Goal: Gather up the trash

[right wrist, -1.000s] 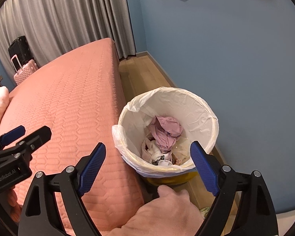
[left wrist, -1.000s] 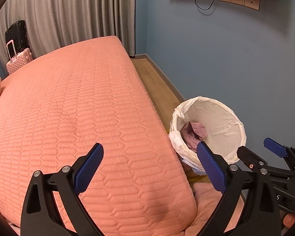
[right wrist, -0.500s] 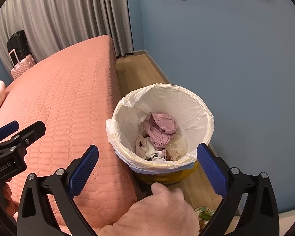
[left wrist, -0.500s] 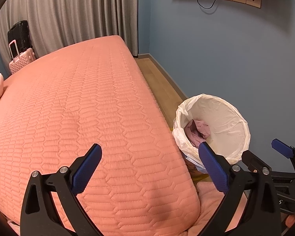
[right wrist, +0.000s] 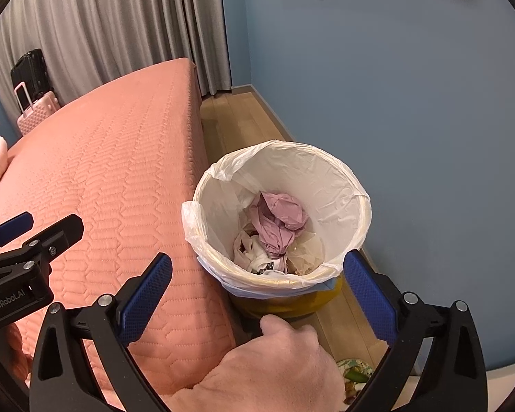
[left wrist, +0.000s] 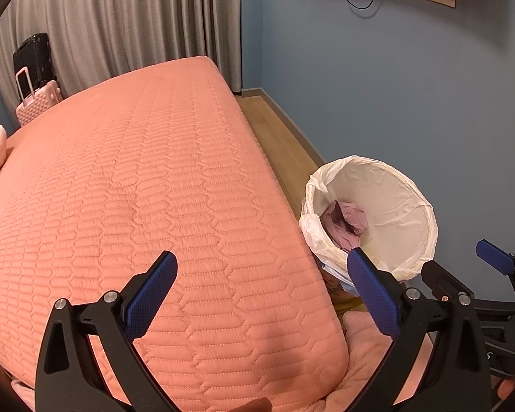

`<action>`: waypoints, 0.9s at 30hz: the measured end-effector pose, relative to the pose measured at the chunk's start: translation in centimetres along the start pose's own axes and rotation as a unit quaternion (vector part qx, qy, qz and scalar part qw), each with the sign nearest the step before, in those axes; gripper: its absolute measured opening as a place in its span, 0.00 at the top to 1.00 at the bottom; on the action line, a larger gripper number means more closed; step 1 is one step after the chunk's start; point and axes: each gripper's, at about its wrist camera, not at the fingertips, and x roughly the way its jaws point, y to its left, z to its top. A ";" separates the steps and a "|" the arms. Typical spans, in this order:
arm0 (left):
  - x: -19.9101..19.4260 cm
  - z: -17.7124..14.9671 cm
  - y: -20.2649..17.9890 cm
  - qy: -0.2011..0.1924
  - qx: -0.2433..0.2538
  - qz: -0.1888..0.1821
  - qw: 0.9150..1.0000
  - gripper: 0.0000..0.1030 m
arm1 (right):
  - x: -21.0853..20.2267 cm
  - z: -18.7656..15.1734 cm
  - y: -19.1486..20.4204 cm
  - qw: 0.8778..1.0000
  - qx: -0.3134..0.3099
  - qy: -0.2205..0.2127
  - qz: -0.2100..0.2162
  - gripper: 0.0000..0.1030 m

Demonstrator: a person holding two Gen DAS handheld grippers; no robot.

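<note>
While both claws hung over the corner of the bed point(left wrist: 147, 185), the trash bin point(right wrist: 346, 185) sat on the wood floor point(right wrist: 237, 120), just beside the bed and near the blue wall point(right wrist: 412, 86). The bin had a white bag point(right wrist: 219, 168) folded over its rim. Down inside lay a crumpled pink paper point(right wrist: 279, 218) on top of some white scraps point(right wrist: 257, 261).

The right claw point(right wrist: 257, 295) was open wide, and nothing was between its blue pads point(right wrist: 144, 295). It pointed down at the bin, so it looked as if a piece of trash had just been let go there, but that is only a guess. A hand point(right wrist: 267, 367) showed at the bottom of that view, near the foot of the bin.

The left claw point(left wrist: 261, 295) was open wide too, and it held nothing. It hung over the bed cover, with the bin off to its side.

Some trash was already in the bin, so part of the job looked done. No trash could be seen on the bed. A bit of something green and speckled point(right wrist: 355, 372) lay on the floor near the bin, partly hidden by the claw, and I could not tell what it was. It might be more trash to pick up. The rest of the room was out of sight, so I could not tell how much was left.
</note>
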 end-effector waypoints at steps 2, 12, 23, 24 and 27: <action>0.0 0.0 -0.1 0.001 -0.002 0.002 1.000 0.08 | 0.0 -0.1 0.1 1.000 0.000 0.000 0.000 0.06; 0.2 -0.3 0.1 0.004 -0.014 0.016 1.000 0.08 | 0.1 -0.3 0.2 1.000 -0.003 0.001 0.003 0.06; 0.2 -0.4 0.0 0.006 -0.016 0.024 1.000 0.08 | 0.3 -0.4 0.5 1.000 -0.008 0.001 0.007 0.06; 0.2 -0.4 0.0 0.007 -0.016 0.025 1.000 0.08 | 0.3 -0.4 0.5 1.000 -0.009 0.001 0.007 0.06; 0.3 -0.4 0.0 0.010 -0.019 0.029 0.999 0.08 | 0.3 -0.4 0.5 1.000 -0.009 0.000 0.006 0.06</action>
